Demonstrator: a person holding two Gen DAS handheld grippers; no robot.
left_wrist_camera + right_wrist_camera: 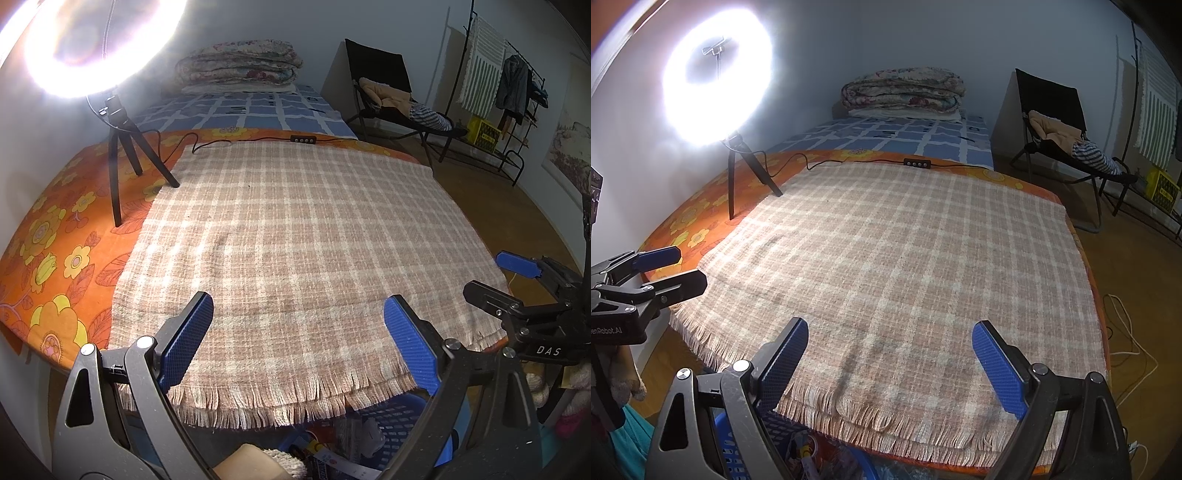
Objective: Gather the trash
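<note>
My left gripper is open and empty, held above the near fringed edge of a pink plaid blanket on a bed. My right gripper is open and empty too, above the same blanket. Each gripper shows in the other's view: the right one at the blanket's right edge, the left one at its left edge. Below the bed edge stands a blue plastic basket holding wrappers and paper; it also shows in the right wrist view. No trash lies on the blanket.
A ring light on a black tripod stands on the orange flowered sheet at the far left, its cable and remote along the blanket's far edge. Folded quilts lie at the bed's head. A black chair and a clothes rack stand right.
</note>
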